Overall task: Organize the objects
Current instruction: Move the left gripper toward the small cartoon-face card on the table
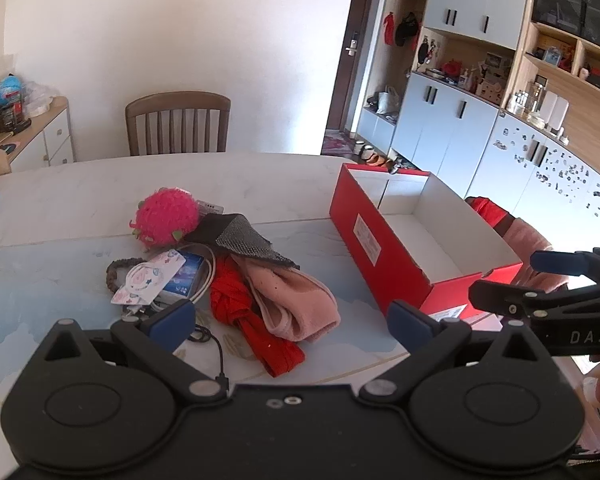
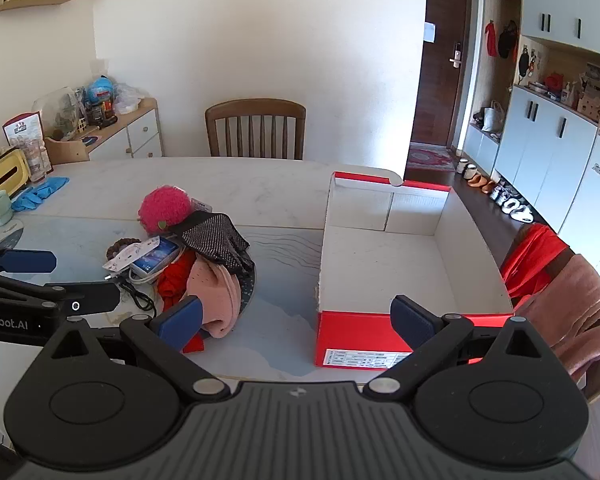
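Red cloth (image 1: 256,320) lies between the left gripper's (image 1: 292,320) spread jaws — right gripper (image 2: 296,322) also spread, empty; nothing boxed yet, so grasp, then carry to the shoebox (image 1: 384,256).

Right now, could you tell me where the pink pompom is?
In both views the pink pompom lies on the table, at the far end of the pile, left of the red box and touching the black glove.

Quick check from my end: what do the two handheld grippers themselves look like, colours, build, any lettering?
Both are matte black plastic with two round pivot housings, silver pins and linkage arms ending in dark blue finger pads. The left gripper has a smooth body with small screws; in the right wrist view its side reads "nRobot.AI". The right gripper has a ribbed grey top; in the left wrist view its side reads "DAS".
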Action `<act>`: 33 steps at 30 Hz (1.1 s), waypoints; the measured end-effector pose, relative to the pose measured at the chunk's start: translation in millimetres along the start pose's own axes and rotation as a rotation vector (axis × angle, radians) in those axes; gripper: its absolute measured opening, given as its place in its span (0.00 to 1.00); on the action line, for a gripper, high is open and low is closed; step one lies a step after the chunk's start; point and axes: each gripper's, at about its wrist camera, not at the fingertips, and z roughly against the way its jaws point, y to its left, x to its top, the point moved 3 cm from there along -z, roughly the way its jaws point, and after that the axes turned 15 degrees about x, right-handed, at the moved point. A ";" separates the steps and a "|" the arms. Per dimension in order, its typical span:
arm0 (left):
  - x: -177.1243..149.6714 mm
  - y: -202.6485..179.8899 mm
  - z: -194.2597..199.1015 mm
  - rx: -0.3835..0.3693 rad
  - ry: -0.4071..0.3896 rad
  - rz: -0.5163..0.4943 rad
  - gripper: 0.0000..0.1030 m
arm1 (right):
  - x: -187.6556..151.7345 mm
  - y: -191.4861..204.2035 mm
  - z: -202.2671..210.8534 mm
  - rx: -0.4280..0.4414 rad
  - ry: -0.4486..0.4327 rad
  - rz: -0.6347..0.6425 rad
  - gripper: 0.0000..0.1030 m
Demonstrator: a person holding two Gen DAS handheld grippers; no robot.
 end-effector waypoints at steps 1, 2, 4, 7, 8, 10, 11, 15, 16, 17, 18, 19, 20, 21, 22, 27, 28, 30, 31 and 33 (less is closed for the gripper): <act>0.9 1.5 -0.6 -0.006 -0.004 -0.003 0.99 | 0.3 1.8 -0.7 -0.005 -0.001 -0.002 0.98; 2.0 2.5 -1.0 -0.012 -0.008 -0.007 0.99 | 0.8 3.3 -1.3 -0.009 -0.002 -0.004 0.98; 4.0 4.0 -2.1 -0.025 -0.017 -0.017 0.99 | 2.2 6.9 -2.6 -0.017 -0.002 -0.008 0.98; 7.1 3.9 -1.7 -0.049 -0.035 -0.041 0.99 | 3.3 12.4 -4.7 -0.027 -0.006 -0.015 0.98; 7.9 3.1 -1.6 -0.056 -0.042 -0.051 0.99 | 3.4 13.8 -5.1 -0.030 -0.008 -0.017 0.98; 9.1 1.8 -1.8 -0.067 -0.053 -0.069 0.99 | 4.3 14.7 -5.6 -0.036 -0.011 -0.021 0.98; 9.8 1.7 -2.6 -0.072 -0.054 -0.072 0.99 | 4.5 15.3 -5.7 -0.040 -0.013 -0.023 0.98; 9.6 6.8 -10.0 -0.063 -0.034 -0.054 0.99 | 4.3 11.6 -3.0 -0.065 -0.023 -0.039 0.98; 9.7 8.0 -12.5 -0.055 -0.027 -0.049 0.99 | 4.5 8.5 -2.4 -0.072 -0.024 -0.045 0.98; 9.9 9.4 -14.7 -0.047 -0.021 -0.043 0.99 | 5.3 4.1 -2.2 -0.079 -0.024 -0.054 0.98; 10.2 11.3 -17.2 -0.037 -0.016 -0.036 0.99 | 5.7 -0.5 -2.5 -0.088 -0.024 -0.063 0.98; 10.4 13.6 -20.1 -0.027 -0.012 -0.029 0.99 | 6.5 -6.5 -3.2 -0.096 -0.024 -0.074 0.98; 10.4 15.9 -22.9 -0.016 -0.008 -0.021 0.99 | 7.5 -12.7 -3.5 -0.105 -0.024 -0.084 0.98; 10.4 18.2 -25.3 -0.006 -0.004 -0.015 0.99 | 8.4 -19.2 -3.9 -0.112 -0.025 -0.091 0.98; 10.1 20.1 -28.9 0.002 0.001 -0.011 0.99 | 9.7 -26.3 -4.7 -0.120 -0.024 -0.097 0.98; 9.0 37.5 -45.3 0.079 0.046 0.046 0.99 | 19.7 -71.0 -10.7 -0.151 -0.015 -0.132 0.98; 8.1 41.4 -48.7 0.098 0.057 0.055 0.99 | 21.4 -78.8 -12.4 -0.159 -0.012 -0.134 0.98; 3.7 47.2 -56.2 0.136 0.081 0.058 0.99 | 25.2 -94.5 -15.4 -0.173 -0.004 -0.136 0.98; -0.4 49.2 -60.5 0.157 0.098 0.057 0.98 | 27.2 -103.2 -16.7 -0.176 0.000 -0.138 0.98; -10.8 50.4 -67.7 0.186 0.131 0.049 0.98 | 31.0 -119.0 -19.6 -0.189 0.007 -0.141 0.98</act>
